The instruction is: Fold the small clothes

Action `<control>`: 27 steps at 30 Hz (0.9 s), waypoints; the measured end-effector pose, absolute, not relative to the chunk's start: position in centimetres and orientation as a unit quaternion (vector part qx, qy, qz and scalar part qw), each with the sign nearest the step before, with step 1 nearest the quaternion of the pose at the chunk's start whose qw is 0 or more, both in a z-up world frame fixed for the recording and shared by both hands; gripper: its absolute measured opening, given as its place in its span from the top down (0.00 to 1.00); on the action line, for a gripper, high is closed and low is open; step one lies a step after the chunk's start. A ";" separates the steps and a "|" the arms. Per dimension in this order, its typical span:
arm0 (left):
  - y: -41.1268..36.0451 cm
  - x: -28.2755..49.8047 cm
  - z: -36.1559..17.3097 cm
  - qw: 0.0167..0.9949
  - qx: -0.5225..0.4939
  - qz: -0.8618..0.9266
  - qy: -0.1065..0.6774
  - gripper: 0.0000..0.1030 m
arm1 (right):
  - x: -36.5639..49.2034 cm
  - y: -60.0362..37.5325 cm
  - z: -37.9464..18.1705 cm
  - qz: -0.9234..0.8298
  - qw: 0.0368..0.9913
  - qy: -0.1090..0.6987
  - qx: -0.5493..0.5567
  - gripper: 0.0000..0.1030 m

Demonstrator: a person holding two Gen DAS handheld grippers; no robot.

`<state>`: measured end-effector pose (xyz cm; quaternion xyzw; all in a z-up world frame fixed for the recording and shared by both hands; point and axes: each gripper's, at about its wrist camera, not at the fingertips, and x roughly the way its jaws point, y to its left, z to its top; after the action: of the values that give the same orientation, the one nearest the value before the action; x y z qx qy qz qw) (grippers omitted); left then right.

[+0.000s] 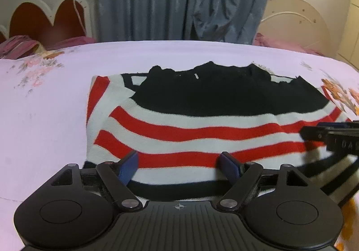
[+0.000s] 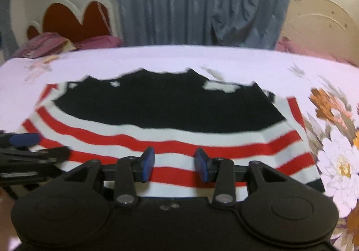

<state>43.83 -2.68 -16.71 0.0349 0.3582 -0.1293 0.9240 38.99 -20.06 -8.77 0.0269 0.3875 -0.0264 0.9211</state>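
Note:
A small knitted sweater [image 1: 202,116], black at the top with red and white stripes and a black hem band, lies flat on the white floral bedsheet [image 1: 44,116]. My left gripper [image 1: 179,158] hovers over its near hem, jaws open, with only cloth beneath the blue pads. In the right wrist view the same sweater [image 2: 170,112] spreads out, and my right gripper [image 2: 175,155] stands open over the lower stripes, pinching nothing. The right gripper's fingers [image 1: 314,134] enter the left wrist view at the right edge. A blue pad [image 2: 24,140] of the left gripper shows at the left edge of the right wrist view.
Behind the bed hangs a blue-grey curtain [image 1: 179,0]. A red heart-shaped headboard [image 1: 49,20] with pink pillows [image 1: 20,46] stands at the back left, a cream headboard [image 1: 291,18] at the back right. Orange flower prints [image 2: 329,105] mark the sheet on the right.

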 end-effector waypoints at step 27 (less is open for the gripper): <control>-0.2 39.2 -16.9 0.921 0.090 -0.177 0.335 0.24 | 33.5 -16.9 -9.7 -0.046 0.914 0.402 -0.005 0.58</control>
<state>39.18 -0.20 -16.89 0.0899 0.3349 -0.1773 0.9211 33.50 -16.87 -9.71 -0.0053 0.4021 -0.0465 0.9144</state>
